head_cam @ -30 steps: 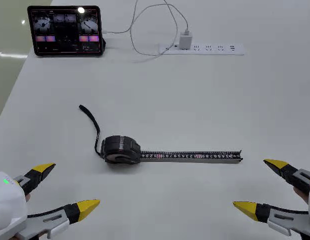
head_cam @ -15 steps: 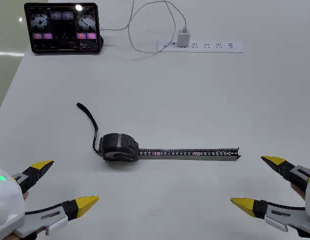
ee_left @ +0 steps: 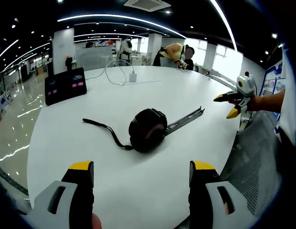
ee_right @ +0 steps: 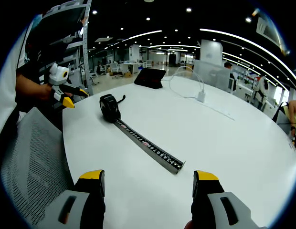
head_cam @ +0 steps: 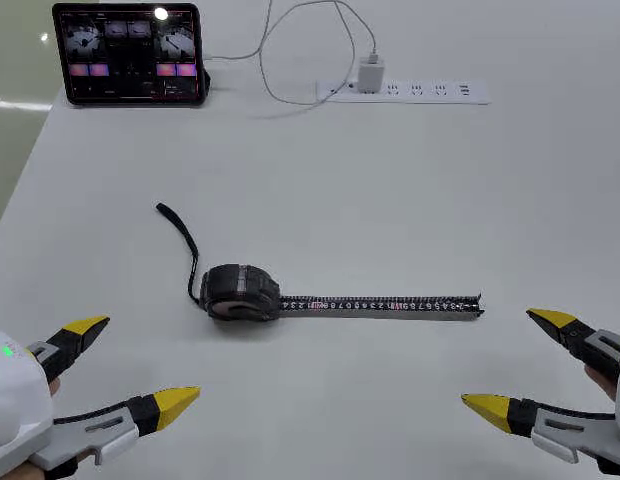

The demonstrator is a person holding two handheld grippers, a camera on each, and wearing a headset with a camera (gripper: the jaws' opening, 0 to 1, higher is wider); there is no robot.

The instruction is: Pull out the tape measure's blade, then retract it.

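Left gripper [head_cam: 142, 358] is held over the near left of the white table [head_cam: 410, 200], jaws spread wide, nothing gripped. Right gripper [head_cam: 502, 358] is held at the near right, jaws equally wide apart, nothing gripped. Both are kept clear of the tape measure [head_cam: 240, 293], which is set mid-table, between the two and a little further out. Its blade [head_cam: 385, 306] is seen pulled out flat along the table toward the right, the end hook near the right gripper's tips but not touched. The black strap [head_cam: 180, 238] is trailed from the case toward the far left. At the far edge a lit tablet [head_cam: 128, 53] is propped on the left; a power strip [head_cam: 402, 93] with a charger [head_cam: 370, 75] plugged in is laid to its right.
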